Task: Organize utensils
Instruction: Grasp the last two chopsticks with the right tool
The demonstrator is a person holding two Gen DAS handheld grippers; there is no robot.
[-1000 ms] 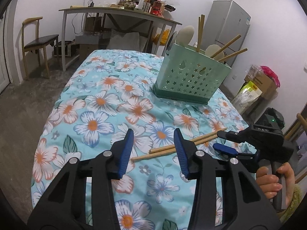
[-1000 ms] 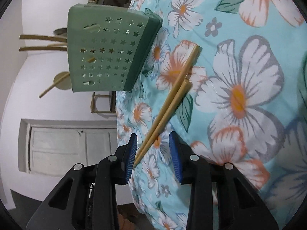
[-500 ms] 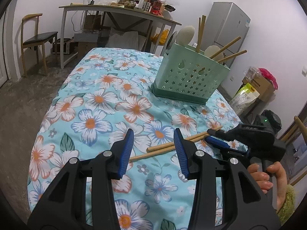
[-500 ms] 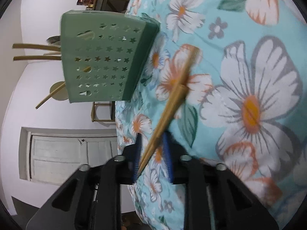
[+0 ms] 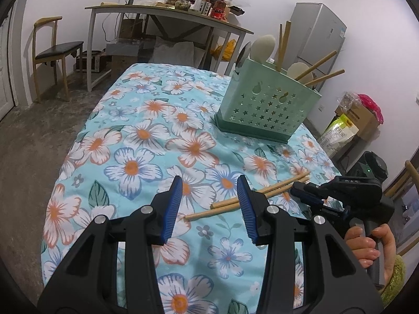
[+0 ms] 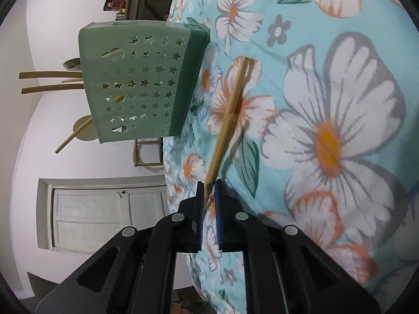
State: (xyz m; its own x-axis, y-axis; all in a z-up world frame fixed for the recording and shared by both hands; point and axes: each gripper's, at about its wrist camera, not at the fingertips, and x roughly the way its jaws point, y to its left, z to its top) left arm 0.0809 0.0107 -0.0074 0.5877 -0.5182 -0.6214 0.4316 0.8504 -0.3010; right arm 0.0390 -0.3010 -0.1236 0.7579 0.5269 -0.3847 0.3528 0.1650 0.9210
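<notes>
1. The tabletop carries a light-blue cloth printed with white and orange flowers (image 5: 136, 141), seen in both wrist views.
2. A pair of long tan wooden chopsticks (image 5: 235, 201) lies on the cloth near its right edge, side by side and slanting; in the right wrist view the pair (image 6: 230, 115) runs from the gripper toward the holder.
3. The right gripper (image 6: 208, 196), held in a person's hand (image 5: 366, 246), has its blue-padded jaws nearly closed on the near end of the chopsticks and just easing apart; the pads press the wood from both sides. The rest of the pair rests on the cloth.
4. The left gripper (image 5: 209, 204) hangs above the cloth with its jaws released and nothing between the pads; the far tips of the chopsticks lie just beyond it.
5. A mint-green plastic utensil holder pierced with star-shaped holes (image 5: 264, 107) stands upright farther back on the cloth, well apart from the chopsticks. Wooden handles, pale spoon heads and more chopsticks stick out of its top.
</notes>
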